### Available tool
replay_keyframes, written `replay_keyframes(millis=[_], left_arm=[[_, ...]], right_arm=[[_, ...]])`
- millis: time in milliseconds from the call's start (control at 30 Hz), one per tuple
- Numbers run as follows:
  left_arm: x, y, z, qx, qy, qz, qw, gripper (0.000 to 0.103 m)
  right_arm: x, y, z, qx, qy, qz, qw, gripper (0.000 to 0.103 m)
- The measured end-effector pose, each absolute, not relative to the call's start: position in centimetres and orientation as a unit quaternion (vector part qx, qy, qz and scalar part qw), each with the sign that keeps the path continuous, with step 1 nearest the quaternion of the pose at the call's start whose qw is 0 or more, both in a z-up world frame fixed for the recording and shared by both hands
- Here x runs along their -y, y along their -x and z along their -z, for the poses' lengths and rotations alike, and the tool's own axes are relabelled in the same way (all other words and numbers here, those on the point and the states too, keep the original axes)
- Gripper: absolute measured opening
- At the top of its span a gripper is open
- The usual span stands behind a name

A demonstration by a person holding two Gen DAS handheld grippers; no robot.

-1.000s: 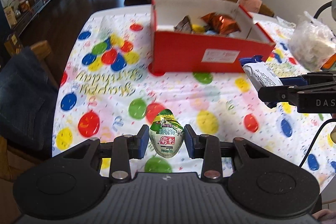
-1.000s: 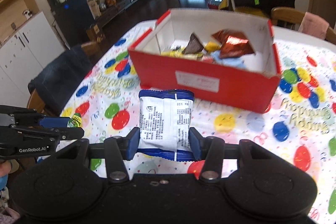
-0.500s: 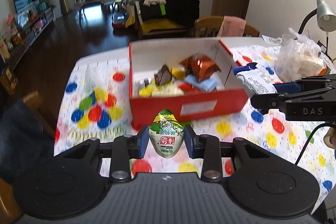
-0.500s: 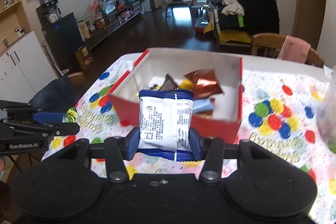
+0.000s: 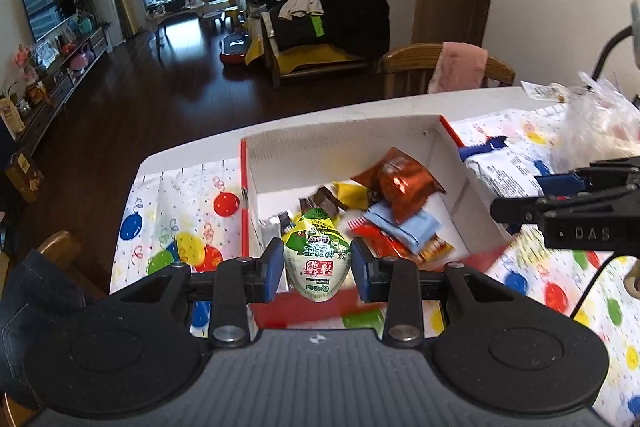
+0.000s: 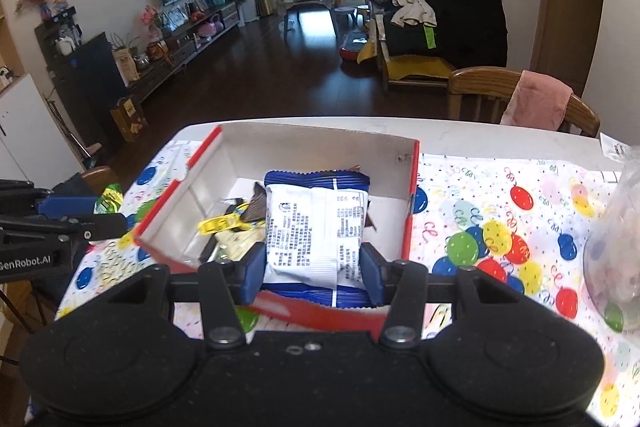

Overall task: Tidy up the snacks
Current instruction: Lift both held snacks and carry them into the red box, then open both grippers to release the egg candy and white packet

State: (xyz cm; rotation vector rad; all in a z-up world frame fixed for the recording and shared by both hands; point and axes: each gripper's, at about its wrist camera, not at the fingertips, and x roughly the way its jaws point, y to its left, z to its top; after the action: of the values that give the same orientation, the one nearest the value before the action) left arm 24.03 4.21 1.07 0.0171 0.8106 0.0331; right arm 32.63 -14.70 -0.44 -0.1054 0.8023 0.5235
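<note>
Left gripper [image 5: 317, 263]: clamped on a green-and-white egg-shaped snack packet [image 5: 317, 259], pads pressing its two sides, pointed end up.
Right gripper [image 6: 313, 267]: clamped on a white-and-blue snack pouch [image 6: 317, 233], pads on its long edges.
Key relation: the red cardboard box [image 5: 478, 203] lies ahead of and below both sets of jaws; each held snack hangs over the box's near wall.
Long axis: the pouch runs along the line the right gripper points, its blue crimped end toward the box's far wall; the egg packet stands upright between the left pads.
Nearer hand: cannot tell; in each view the held snack overlaps the box opening about equally. The left packet sits over the box's left half, the pouch over its middle.
Box contents: copper foil bag [image 5: 400, 183], light-blue packet [image 5: 404, 227], yellow and dark wrappers, piled toward the middle; bare white floor at the far side.
Box place: on the balloon-print tablecloth [image 6: 500, 227], toward the tabletop's far edge.
Judgement: next comes letting go over the box.
</note>
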Motion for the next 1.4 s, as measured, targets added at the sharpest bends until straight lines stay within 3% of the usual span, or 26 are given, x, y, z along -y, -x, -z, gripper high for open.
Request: replay_keyframes(millis=[467, 933, 1133, 1300, 1400], left_arm=[[-5.8, -32.9, 3.3, -0.477, 0.029, -0.029, 0.878, 0.035], [-5.0, -35.5, 7.6, -0.526, 0.006, -0.025, 0.850, 0.036], [-4.6, -34.9, 8.0, -0.527, 0.007, -0.018, 0.849, 0.036], [-4.5, -34.1, 7.8, -0.519, 0.009, -0.013, 0.855, 0.048], [-4.5, -33.3, 7.1, -0.509, 0.014, -0.008, 0.860, 0.049]], right_arm=[[10.1, -37.0, 5.3, -0.445, 0.097, -0.266, 0.849, 0.049], [8.9, -37.1, 7.6, -0.466, 0.105, -0.274, 0.835, 0.044], [9.7, -37.3, 7.5, -0.469, 0.087, -0.273, 0.835, 0.049], [10.3, -37.0, 7.0, -0.465, 0.076, -0.273, 0.839, 0.059], [10.6, -36.5, 6.2, -0.457, 0.067, -0.275, 0.843, 0.063]])
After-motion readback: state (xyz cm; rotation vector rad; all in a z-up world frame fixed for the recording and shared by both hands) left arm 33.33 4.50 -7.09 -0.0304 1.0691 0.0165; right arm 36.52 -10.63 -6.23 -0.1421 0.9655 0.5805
